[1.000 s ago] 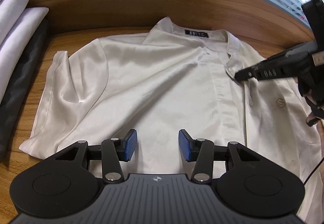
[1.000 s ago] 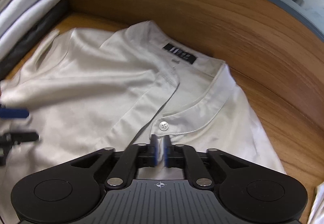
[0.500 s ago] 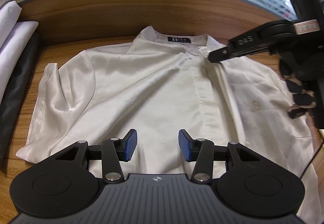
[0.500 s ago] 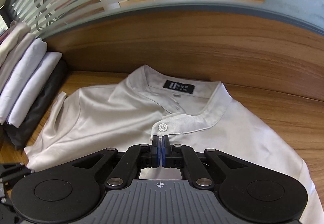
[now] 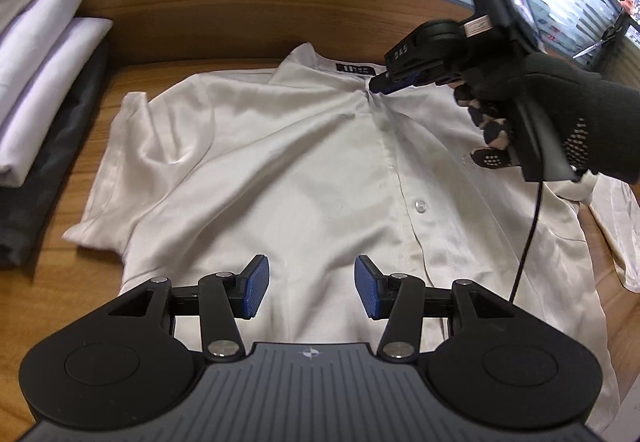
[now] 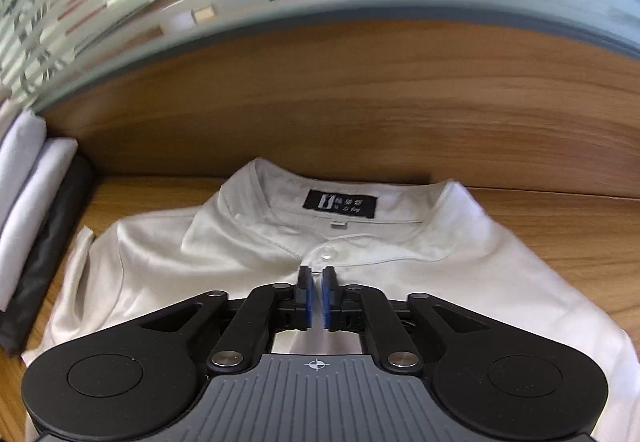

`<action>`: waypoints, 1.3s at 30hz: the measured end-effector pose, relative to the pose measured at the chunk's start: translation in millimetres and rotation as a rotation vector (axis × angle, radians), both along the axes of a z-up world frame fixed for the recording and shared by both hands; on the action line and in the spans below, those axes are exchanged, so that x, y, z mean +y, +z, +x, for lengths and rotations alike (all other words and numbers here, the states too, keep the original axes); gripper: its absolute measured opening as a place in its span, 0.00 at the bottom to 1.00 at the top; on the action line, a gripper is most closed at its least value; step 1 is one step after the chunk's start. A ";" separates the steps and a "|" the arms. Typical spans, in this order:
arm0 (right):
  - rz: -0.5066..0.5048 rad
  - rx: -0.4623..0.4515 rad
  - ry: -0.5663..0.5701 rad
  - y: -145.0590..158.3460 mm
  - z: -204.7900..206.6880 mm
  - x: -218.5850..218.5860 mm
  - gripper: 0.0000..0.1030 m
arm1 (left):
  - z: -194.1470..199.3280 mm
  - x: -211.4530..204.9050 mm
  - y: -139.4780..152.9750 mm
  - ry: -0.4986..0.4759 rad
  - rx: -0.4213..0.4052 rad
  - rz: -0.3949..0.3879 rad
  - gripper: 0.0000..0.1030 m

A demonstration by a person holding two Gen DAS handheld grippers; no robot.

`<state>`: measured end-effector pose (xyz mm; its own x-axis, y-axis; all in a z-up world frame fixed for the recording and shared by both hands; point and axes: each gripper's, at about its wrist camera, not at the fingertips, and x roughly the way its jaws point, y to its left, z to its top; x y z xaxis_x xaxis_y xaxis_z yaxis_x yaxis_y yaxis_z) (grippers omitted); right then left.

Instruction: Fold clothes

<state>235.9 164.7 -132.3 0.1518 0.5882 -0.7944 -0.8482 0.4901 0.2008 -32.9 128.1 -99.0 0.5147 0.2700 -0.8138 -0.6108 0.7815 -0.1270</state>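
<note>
The cream button-front shirt lies face up across the middle of the wooden table, collar toward the top of the frame, its black neck label just under the wooden back panel. One short sleeve spreads toward the left edge of the frame, the other trails off at the right edge.

My left gripper sits at the bottom centre of its view, above the lower front of the shirt, with its blue pads standing apart and only cloth showing below the gap; they grip nothing.

My right gripper is at the placket, just below the collar button. Its jaws are opening from a narrow slit; pale fabric shows in the gap, but I cannot tell whether the pads press on it. In the left wrist view the same gripper comes in from the upper right, its tip at the neckline where the cloth gathers into creases, carried by my black-gloved right hand.

A stack of folded white and dark garments sits along the left edge.
</note>
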 end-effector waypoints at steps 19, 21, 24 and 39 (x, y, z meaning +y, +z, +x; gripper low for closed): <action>0.035 -0.121 0.002 102.6 -45.0 -189.1 0.33 | -74.0 -87.0 32.5 -0.128 -0.065 0.007 0.53; 0.023 -0.124 -0.005 103.2 -53.3 -220.8 0.33 | -81.4 -106.2 33.0 -0.130 -0.069 0.008 0.53; 0.012 -0.114 -0.010 99.5 -65.2 -268.7 0.33 | -92.3 -137.3 30.6 -0.118 -0.076 -0.008 0.52; -0.048 -0.043 0.043 51.2 -119.2 -461.0 0.33 | -81.1 -236.1 -25.1 0.037 -0.033 -0.057 0.35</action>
